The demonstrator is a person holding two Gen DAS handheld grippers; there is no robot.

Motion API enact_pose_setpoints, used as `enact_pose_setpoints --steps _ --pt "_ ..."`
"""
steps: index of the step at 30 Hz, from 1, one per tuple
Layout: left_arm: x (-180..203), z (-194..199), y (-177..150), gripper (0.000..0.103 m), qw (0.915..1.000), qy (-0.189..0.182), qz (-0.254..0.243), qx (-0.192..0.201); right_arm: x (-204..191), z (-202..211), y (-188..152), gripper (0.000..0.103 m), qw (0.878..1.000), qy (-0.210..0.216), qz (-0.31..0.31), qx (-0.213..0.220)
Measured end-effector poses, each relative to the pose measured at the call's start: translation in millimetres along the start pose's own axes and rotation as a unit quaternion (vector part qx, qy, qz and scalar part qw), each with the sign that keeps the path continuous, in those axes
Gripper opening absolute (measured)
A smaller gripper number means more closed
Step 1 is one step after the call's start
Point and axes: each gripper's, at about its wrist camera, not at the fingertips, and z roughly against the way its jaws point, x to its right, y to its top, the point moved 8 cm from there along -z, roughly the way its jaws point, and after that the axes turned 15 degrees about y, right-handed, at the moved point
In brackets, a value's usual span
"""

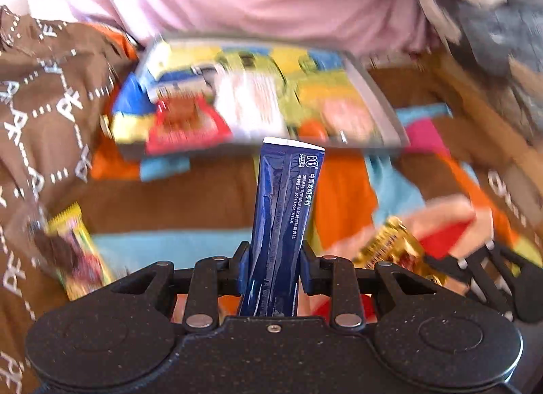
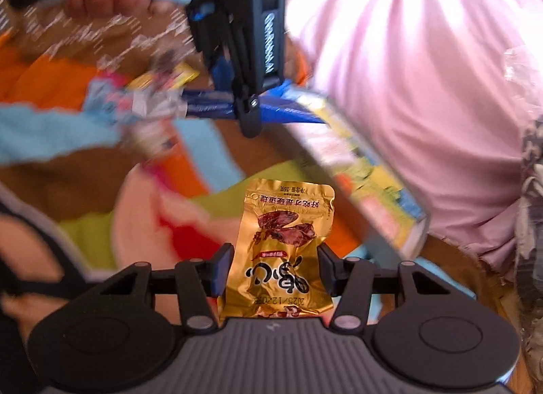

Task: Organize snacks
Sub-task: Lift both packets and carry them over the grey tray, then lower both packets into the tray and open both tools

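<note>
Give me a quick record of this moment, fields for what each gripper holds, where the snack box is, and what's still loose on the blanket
left gripper: shut on blue stick pack
right gripper: shut on gold pouch
snack box: ahead of both grippers, already holding mixed packets
loose: yellow bar on patterned blanket
image quality: background motion-blurred
</note>
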Motion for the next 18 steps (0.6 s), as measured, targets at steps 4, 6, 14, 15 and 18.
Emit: enact_pose_setpoints --steps 4,6,14,15,18 --pt "-7 -2 42 0.031 0.9990 0.008 0.017 0.041 31 -3 21 0.057 0.999 -0.031 -0.019 0.033" --pt "-10 -5 62 0.031 0.9979 0.015 0.023 0.058 47 -9 30 0.057 0.998 -0.044 -0.030 0.043" --pt "-17 -46 127 0.031 0.9927 0.058 0.078 0.072 112 -46 47 0.057 0.984 -0.079 -0.138 0.082" --pt "-18 -51 133 0.031 0.9920 0.063 0.080 0.074 120 -51 49 0.057 0.982 -0.086 -0.145 0.085" --pt "-19 -64 148 0.031 0.9905 0.071 0.087 0.080 139 -62 49 0.057 0.977 -0.086 -0.171 0.091"
